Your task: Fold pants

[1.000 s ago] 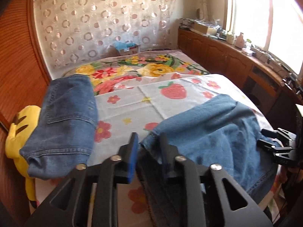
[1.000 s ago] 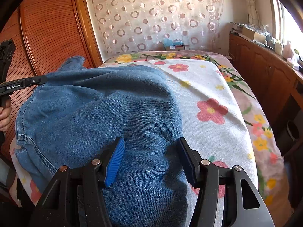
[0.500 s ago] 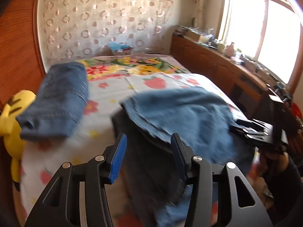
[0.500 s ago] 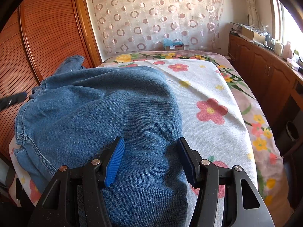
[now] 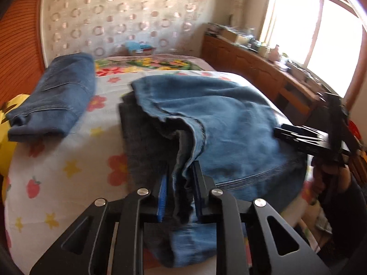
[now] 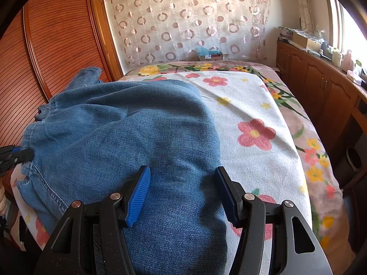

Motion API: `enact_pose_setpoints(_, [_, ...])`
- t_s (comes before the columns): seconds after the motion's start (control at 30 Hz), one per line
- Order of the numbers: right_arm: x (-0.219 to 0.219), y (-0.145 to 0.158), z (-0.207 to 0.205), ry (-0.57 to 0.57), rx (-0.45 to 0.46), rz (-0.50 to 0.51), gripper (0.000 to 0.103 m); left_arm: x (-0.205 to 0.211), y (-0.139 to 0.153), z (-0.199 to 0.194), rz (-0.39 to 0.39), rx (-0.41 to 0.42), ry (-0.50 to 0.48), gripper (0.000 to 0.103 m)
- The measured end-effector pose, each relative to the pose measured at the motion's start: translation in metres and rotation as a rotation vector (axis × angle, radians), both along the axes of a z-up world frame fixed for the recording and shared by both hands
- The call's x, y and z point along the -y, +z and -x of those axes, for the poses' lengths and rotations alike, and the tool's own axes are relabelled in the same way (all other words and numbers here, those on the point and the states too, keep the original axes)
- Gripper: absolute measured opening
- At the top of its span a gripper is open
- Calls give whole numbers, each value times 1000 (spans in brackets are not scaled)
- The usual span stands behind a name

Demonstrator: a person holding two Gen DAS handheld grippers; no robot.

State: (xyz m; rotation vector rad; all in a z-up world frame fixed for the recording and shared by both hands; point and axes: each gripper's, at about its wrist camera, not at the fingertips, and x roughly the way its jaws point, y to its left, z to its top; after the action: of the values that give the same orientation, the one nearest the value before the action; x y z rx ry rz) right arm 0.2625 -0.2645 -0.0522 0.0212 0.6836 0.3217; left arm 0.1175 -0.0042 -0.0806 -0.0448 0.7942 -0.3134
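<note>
Blue jeans [image 5: 229, 123] lie folded over on the flowered bed, with a darker grey layer [image 5: 146, 142] under them. My left gripper [image 5: 180, 183] is shut on a bunched fold of the jeans at their near edge. In the right wrist view the jeans [image 6: 128, 128] fill the left half of the bed. My right gripper [image 6: 182, 191] is open, its fingers spread over the denim near the front edge. The right gripper also shows in the left wrist view [image 5: 305, 137] at the jeans' right side. The left gripper's tip shows in the right wrist view [image 6: 16, 155] at the jeans' left edge.
A second folded pair of jeans [image 5: 57, 96] lies at the bed's left, beside a yellow plush toy [image 5: 9, 114]. A wooden wardrobe [image 6: 45, 45] stands left of the bed. Low wooden cabinets [image 6: 321, 91] with clutter run under the window on the right.
My left gripper let go of the jeans' edge, opened, moved to another part of the jeans and has now shut on a bunched fold. The right gripper stayed open and still.
</note>
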Motion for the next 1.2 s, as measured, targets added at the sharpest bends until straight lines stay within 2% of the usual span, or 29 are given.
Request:
enact_pose_setpoints(0.07, [-1,-1,0,0,0,2,60,-2,-11,-6,-45,-35,17,21])
enact_pose_setpoints(0.23, [1,-3,1,-1,-4,-4,61,-3,-18,-6,-65,-57,32,23])
enact_pose_setpoints(0.4, [-2,1,4,-3,1,9,61,-7,-13,0,-53,-55,55,36])
enact_pose_setpoints(0.47, [-1,3,7,-3,0,16,61,-8,-9,4,-45,-47,53,49])
enact_pose_setpoints(0.63, [13,15,25,-45,21,28,61,-1,2,13,-66,-9,25,54])
enact_pose_setpoints(0.8, [24,18,45,-61,21,30,61,8,11,20,-68,30,5,54])
enact_pose_setpoints(1.03, [27,13,71,-12,2,3,61,7,0,16,-69,7,-4,54])
enact_pose_setpoints(1.1, [26,10,71,-11,-10,18,61,6,-2,16,-58,2,-13,47])
enact_pose_setpoints(1.17, [28,7,68,-14,-24,17,61,5,-6,15,-44,-14,-28,32])
enact_pose_setpoints(1.2, [31,6,66,-16,-27,17,61,6,-7,16,-39,-14,-40,27])
